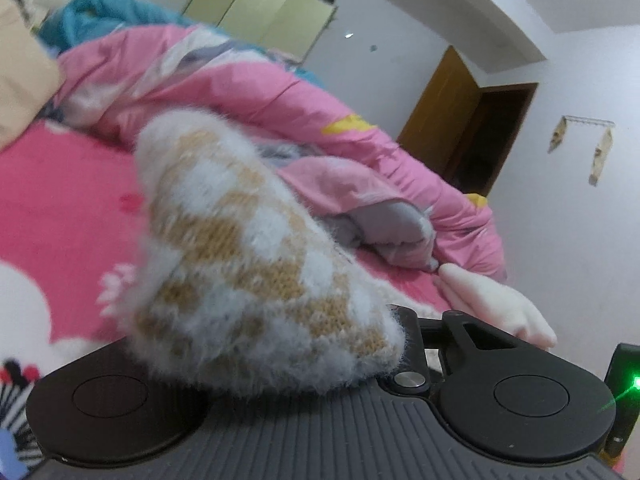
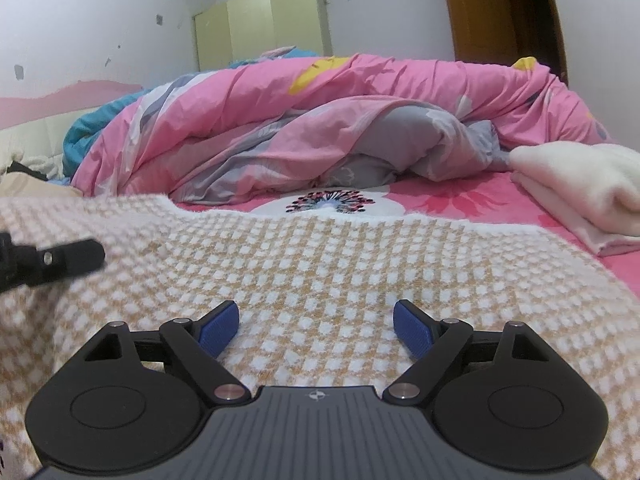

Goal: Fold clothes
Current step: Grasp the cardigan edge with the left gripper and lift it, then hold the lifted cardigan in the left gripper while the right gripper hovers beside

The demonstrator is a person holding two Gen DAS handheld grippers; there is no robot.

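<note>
A fuzzy white-and-tan checked sweater (image 2: 320, 256) lies spread over the pink bed sheet (image 2: 460, 196). In the left wrist view a bunched fold of the sweater (image 1: 248, 256) stands up out of my left gripper (image 1: 280, 344), which is shut on it. The fabric hides both pads. From the right wrist view, the left gripper (image 2: 72, 260) shows as a black finger at the sweater's left edge. My right gripper (image 2: 316, 320) hovers low over the sweater's near part. It is open, and its blue pads (image 2: 220, 328) stand wide apart with only flat fabric beneath.
A crumpled pink and grey quilt (image 2: 360, 112) is heaped across the back of the bed. At the right lies a folded cream garment (image 2: 580, 192). A teal blanket (image 1: 100, 16) and a beige pillow (image 1: 20, 80) sit at the far left. Behind are a wardrobe (image 2: 264, 28) and a brown door (image 2: 500, 12).
</note>
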